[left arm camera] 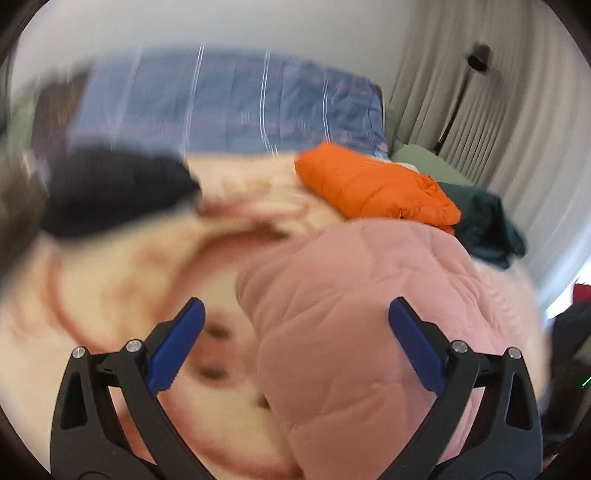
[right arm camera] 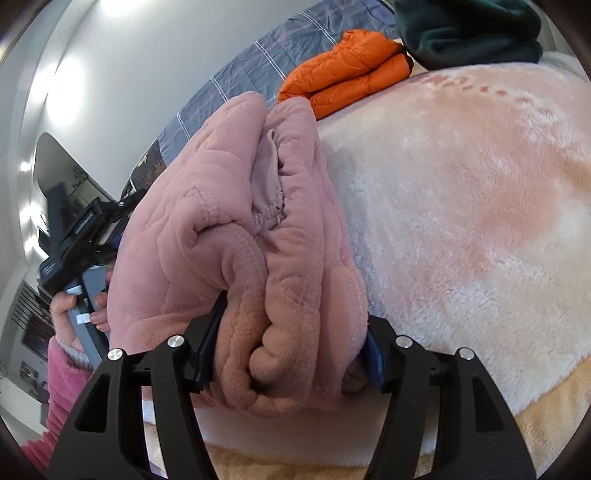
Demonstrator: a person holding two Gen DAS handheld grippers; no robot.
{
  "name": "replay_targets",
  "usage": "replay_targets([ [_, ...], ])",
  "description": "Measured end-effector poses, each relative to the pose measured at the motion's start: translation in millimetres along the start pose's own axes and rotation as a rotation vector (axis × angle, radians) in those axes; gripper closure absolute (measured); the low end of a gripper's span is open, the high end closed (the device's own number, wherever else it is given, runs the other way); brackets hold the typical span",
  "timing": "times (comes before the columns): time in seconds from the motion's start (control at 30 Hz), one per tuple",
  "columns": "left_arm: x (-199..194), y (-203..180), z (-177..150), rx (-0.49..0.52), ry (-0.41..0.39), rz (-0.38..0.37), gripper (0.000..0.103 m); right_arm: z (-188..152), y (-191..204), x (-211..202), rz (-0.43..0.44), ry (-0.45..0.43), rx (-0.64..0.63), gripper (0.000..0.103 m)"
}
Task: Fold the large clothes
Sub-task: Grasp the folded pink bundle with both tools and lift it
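A pink quilted garment (right arm camera: 229, 229) lies folded in a thick bundle on a cream and pink fleece blanket (right arm camera: 461, 192). My right gripper (right arm camera: 291, 350) is shut on the bundle's near end, and its pads press into the bunched layers from both sides. In the blurred left wrist view my left gripper (left arm camera: 295, 343) stands wide open over the pink quilted garment (left arm camera: 362, 314). Its blue pads (left arm camera: 181, 343) touch no cloth. A hand (right arm camera: 62, 306) in a pink sleeve holds the left tool's handle to the left of the bundle.
A folded orange puffer jacket (left arm camera: 376, 184) (right arm camera: 343, 70) and a dark green garment (left arm camera: 484, 225) (right arm camera: 469, 33) lie at the far side of the blanket. A black garment (left arm camera: 118, 192) sits on the left. Behind are a blue plaid cover (left arm camera: 229, 99) and curtains (left arm camera: 461, 96).
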State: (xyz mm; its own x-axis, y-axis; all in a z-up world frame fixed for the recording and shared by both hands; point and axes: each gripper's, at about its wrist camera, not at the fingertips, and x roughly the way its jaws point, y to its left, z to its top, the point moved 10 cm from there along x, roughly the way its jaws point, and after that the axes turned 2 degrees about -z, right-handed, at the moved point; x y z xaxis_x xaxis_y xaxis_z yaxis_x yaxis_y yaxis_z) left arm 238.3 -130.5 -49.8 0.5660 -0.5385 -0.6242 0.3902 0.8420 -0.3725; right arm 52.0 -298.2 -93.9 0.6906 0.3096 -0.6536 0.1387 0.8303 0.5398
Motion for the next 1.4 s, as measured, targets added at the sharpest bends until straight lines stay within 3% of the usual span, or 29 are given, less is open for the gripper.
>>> replay_targets([
  [0.1,18.1,6.8,-5.7,-0.124,0.049,-0.129,0.002,0.6,-0.8,0.6,-0.005,-0.004,-0.005,0.039],
  [0.17,27.8,4.7,-8.1,-0.151,0.077,-0.170,0.002,0.7,-1.5,0.8,-0.005,-0.004,-0.008,0.038],
  [0.43,58.5,-0.4,-13.6,-0.188,0.170,-0.267,0.002,1.3,0.5,3.5,0.002,-0.001,-0.012,0.035],
  [0.6,68.9,-5.7,-9.4,-0.165,0.197,-0.284,0.002,2.9,1.6,5.1,0.009,0.000,-0.009,0.035],
  [0.7,66.0,-8.9,-6.7,-0.081,0.158,-0.233,0.008,4.3,1.5,7.5,0.011,-0.001,-0.004,0.034],
  [0.83,50.2,-20.4,-2.8,0.009,0.103,-0.158,0.032,4.1,2.1,5.6,-0.001,0.001,-0.003,0.035],
  [0.97,23.9,-32.1,2.5,0.049,0.017,-0.100,0.042,0.3,10.5,-7.8,-0.066,-0.044,-0.044,0.047],
  [1.07,-8.2,-50.6,9.7,0.093,-0.069,-0.103,0.045,-2.0,27.0,-24.5,-0.146,-0.096,-0.140,0.053],
  [1.23,-59.1,-72.9,23.7,0.140,-0.160,-0.105,0.047,-1.5,38.9,-42.5,-0.073,-0.099,-0.107,0.055],
  [1.4,-95.5,-68.2,37.0,0.122,-0.222,-0.103,0.047,5.5,70.0,-60.1,-0.042,-0.152,-0.199,0.055],
])
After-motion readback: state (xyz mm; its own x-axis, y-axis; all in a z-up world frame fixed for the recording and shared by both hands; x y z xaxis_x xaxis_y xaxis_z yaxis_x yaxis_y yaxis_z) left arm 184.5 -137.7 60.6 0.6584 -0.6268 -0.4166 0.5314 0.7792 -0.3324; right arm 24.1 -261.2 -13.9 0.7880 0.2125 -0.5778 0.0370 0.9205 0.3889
